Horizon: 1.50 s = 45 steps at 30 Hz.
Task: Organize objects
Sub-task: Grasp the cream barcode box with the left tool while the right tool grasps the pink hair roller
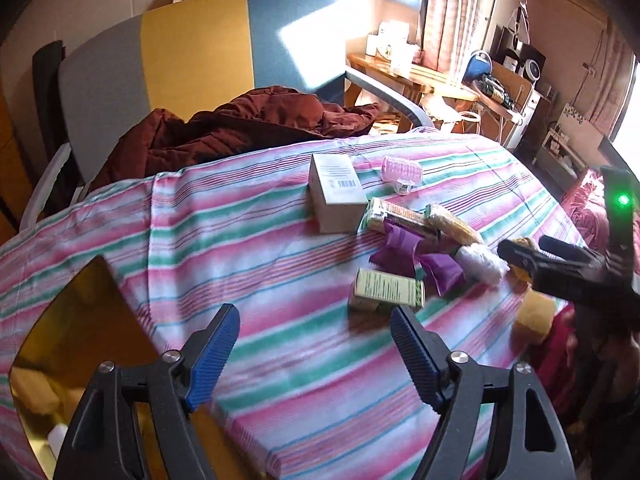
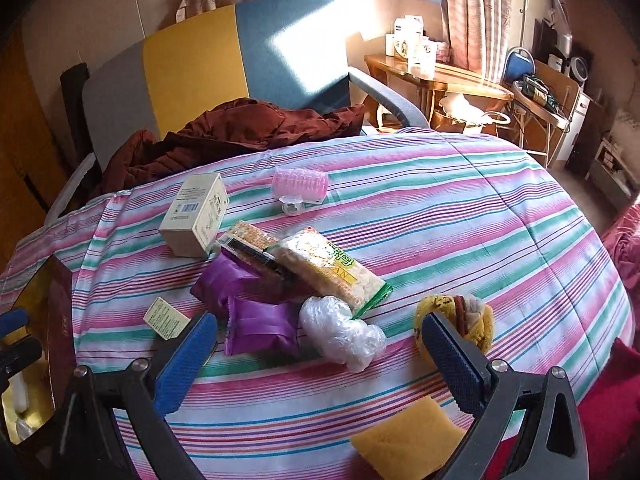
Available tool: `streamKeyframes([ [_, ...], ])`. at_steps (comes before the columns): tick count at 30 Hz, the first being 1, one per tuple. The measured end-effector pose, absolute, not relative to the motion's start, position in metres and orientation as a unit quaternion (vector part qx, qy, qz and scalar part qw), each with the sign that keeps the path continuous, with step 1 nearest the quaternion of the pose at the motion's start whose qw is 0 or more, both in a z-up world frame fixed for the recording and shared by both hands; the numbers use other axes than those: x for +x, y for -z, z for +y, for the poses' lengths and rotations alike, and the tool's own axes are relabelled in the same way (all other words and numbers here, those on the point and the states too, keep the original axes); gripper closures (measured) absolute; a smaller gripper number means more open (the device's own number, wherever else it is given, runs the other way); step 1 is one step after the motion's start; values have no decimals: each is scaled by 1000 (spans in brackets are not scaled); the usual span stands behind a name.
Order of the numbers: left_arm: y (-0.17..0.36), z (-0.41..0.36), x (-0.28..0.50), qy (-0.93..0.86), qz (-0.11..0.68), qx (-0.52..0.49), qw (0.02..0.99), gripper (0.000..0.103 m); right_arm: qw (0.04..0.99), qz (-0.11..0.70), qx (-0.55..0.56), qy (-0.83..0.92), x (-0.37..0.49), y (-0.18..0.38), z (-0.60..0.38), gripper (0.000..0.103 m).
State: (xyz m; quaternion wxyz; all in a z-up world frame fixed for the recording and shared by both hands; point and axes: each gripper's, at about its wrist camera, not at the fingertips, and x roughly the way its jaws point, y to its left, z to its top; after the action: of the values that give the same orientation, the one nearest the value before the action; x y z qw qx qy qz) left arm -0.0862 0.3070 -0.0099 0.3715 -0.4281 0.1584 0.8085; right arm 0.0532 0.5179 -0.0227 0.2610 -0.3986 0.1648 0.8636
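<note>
A pile of small items lies on the striped tablecloth point(image 2: 460, 208): a white box point(image 2: 196, 216), a pink ribbed holder point(image 2: 300, 186), cracker packs point(image 2: 332, 272), two purple packets point(image 2: 260, 328), a crumpled plastic bag point(image 2: 340, 332), a small green box point(image 2: 166, 318), a yellow mesh bundle point(image 2: 476, 320) and a yellow sponge point(image 2: 412, 436). My right gripper point(image 2: 318, 332) hovers open above the purple packet and the bag, holding nothing. My left gripper point(image 1: 314, 320) is open over bare cloth, just short of the small green box point(image 1: 386, 292). The right gripper's fingers point(image 1: 560, 264) show at the right.
A gold-lined open box point(image 1: 76, 320) sits at the table's left edge under my left gripper. Behind the table stands a grey, yellow and blue armchair point(image 2: 240, 60) with a brown jacket point(image 2: 240, 128) on it. Side tables with clutter point(image 2: 440, 76) fill the back right.
</note>
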Motion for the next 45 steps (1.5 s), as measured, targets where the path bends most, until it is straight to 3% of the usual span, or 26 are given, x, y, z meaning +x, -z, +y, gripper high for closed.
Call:
streamKeyframes([
  [11,35,409,-149,-792,169,-450,377,20,231,248,-395,-854,54,40,537,0],
  [22,73,477,-200,-789,206,-467,341,18,199,233,-418,-855,43,47,528,0],
  [24,83,482,-207,-785,211,-475,337,22,199,231,-421,-854,42,48,527,0],
  [26,88,477,-211,-775,185,-493,350,52,199,231,-425,-852,42,49,527,0],
  [37,51,399,-198,-787,113,-467,387,52,217,202,-411,-862,-16,15,568,0],
  [45,35,349,-186,-794,79,-469,378,52,249,221,-453,-827,-126,54,623,0],
])
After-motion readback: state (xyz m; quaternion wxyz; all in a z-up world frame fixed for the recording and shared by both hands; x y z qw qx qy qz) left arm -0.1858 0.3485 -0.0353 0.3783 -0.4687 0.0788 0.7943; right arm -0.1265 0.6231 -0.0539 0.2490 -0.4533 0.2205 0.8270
